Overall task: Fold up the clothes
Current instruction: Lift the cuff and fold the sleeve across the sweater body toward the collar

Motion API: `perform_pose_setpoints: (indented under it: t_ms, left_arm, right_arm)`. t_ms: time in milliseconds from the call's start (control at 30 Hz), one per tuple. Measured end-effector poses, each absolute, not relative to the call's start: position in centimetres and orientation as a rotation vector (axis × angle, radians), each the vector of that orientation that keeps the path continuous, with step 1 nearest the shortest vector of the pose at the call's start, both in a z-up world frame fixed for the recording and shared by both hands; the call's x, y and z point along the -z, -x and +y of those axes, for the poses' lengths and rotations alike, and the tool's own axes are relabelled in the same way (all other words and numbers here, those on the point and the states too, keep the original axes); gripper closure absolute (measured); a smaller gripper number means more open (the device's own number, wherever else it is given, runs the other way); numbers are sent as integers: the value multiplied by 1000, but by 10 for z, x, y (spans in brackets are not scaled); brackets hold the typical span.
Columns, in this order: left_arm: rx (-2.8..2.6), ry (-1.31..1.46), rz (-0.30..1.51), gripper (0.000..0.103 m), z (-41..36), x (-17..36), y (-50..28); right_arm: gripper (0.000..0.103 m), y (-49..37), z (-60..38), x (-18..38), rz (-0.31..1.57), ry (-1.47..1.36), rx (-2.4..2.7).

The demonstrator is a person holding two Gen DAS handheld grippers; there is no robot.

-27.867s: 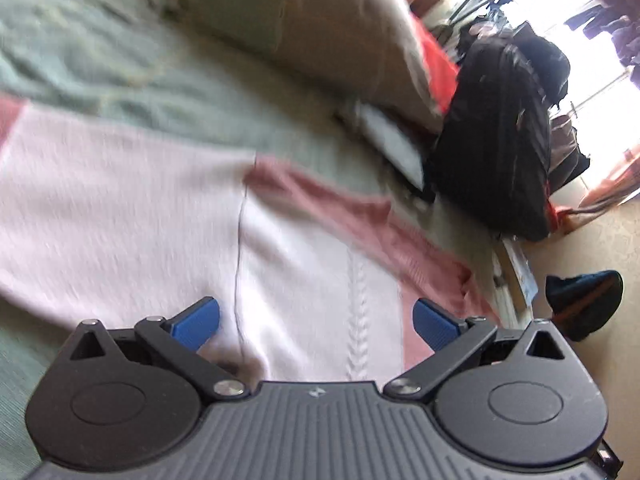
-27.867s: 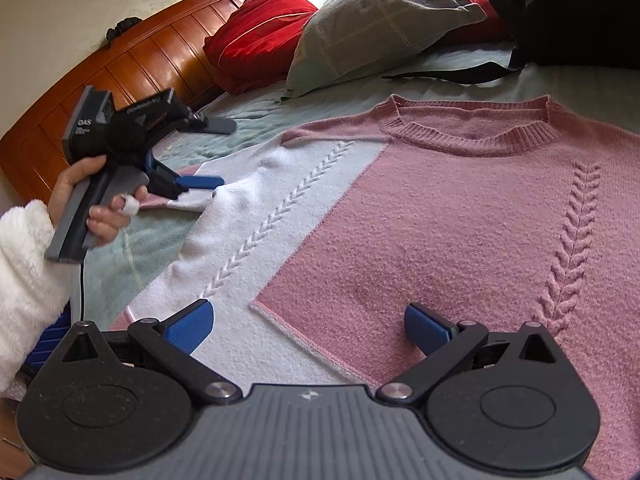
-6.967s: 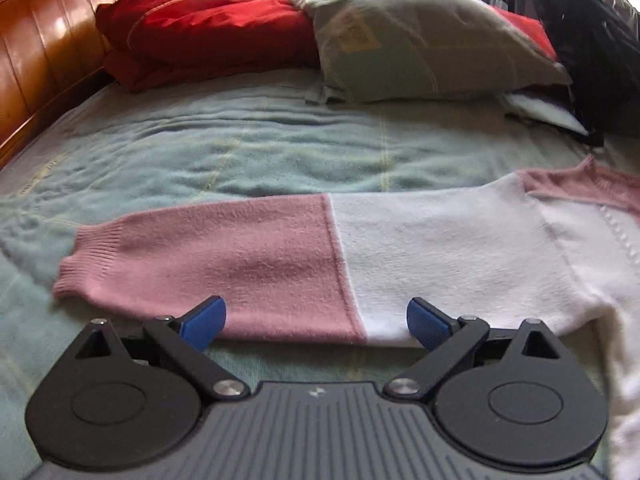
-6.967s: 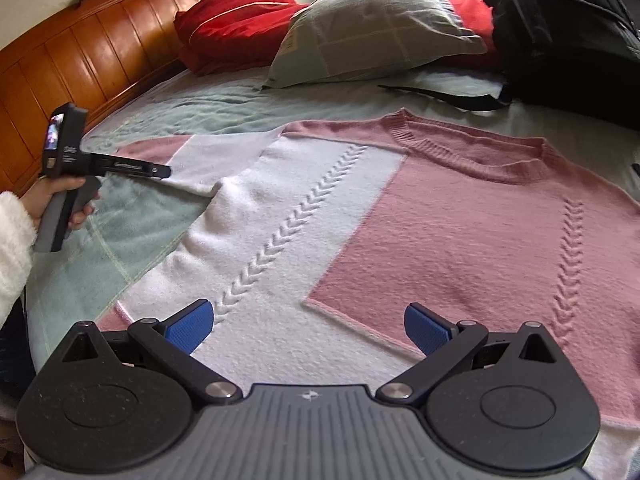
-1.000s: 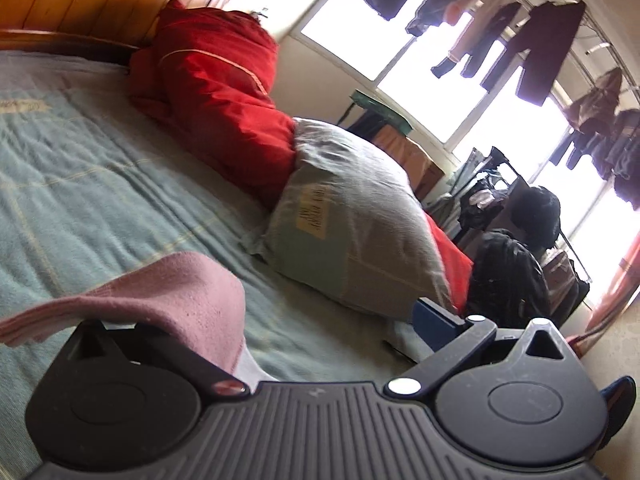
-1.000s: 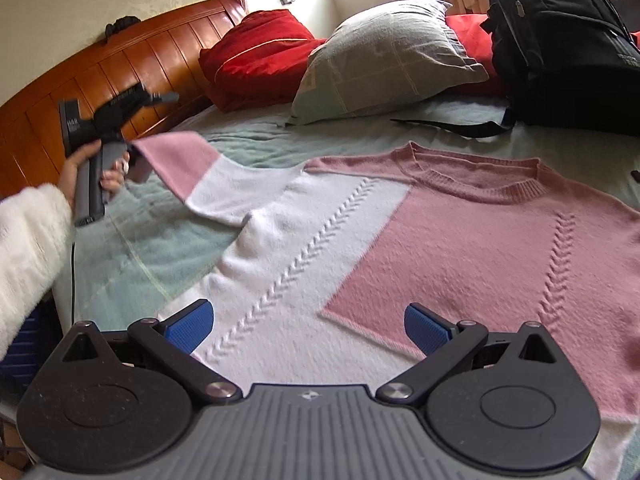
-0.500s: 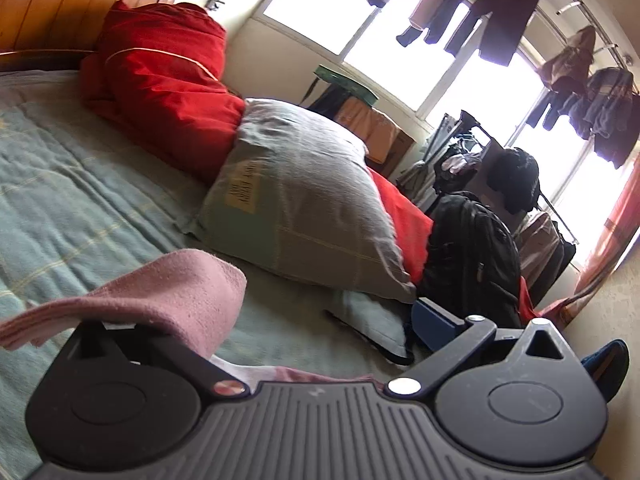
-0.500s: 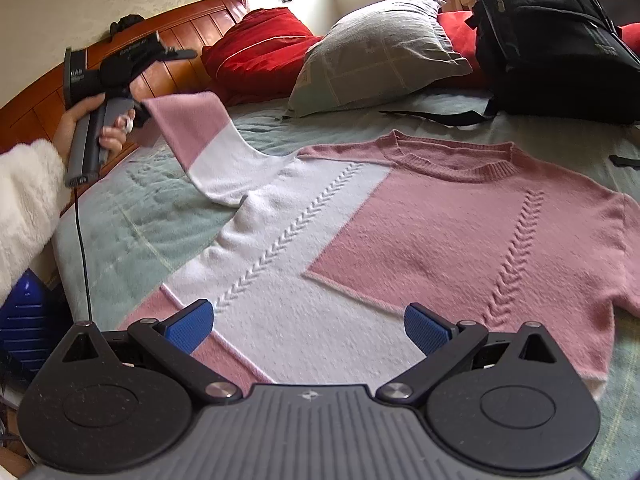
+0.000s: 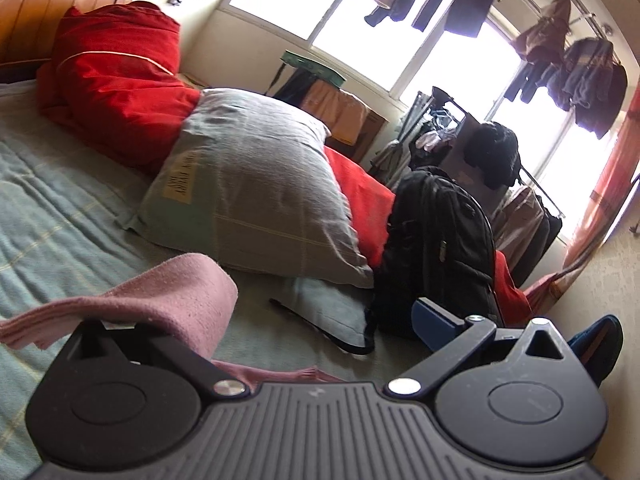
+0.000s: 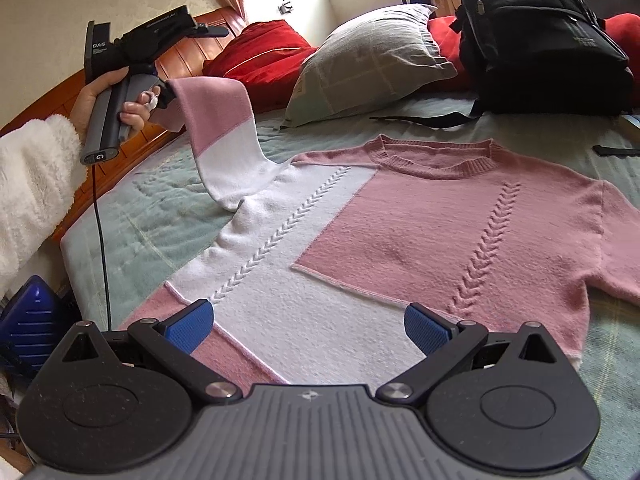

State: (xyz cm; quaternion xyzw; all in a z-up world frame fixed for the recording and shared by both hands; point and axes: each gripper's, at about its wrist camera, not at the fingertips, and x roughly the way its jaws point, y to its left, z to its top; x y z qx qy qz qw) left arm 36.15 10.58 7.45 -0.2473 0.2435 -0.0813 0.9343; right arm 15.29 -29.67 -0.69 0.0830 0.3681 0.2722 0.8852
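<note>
A pink and white knit sweater [image 10: 420, 224] lies flat, front up, on the green bed cover [image 10: 152, 216]. Its left sleeve [image 10: 224, 136] is lifted off the bed and slopes up to my left gripper [image 10: 192, 62], held in a hand at the far left. In the left wrist view the pink cuff [image 9: 160, 300] drapes over the left finger and hides it, while the right fingertip [image 9: 436, 318] stands wide apart. The left gripper [image 9: 308, 312] is open. My right gripper [image 10: 308, 320] hovers open above the sweater's hem, holding nothing.
A grey-green pillow [image 10: 368, 60], red bedding [image 10: 260, 52] and a black backpack [image 10: 536, 36] lie along the head of the bed. The wooden headboard [image 10: 176, 56] runs on the left. A white fluffy sleeve [image 10: 32, 184] and the gripper's cable [image 10: 100, 216] hang at the left edge.
The left gripper has carried the sleeve higher and toward the sweater's body, turning further toward the window. The right gripper has shifted slightly over the hem and stays open.
</note>
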Motion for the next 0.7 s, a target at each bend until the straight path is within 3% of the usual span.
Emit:
perform_pose_setpoints:
  t_ms: [700]
  left_arm:
    - [279,460,533,2,18,-83,-381]
  right_arm:
    - [0,-142,-324,6,737,-217,-548]
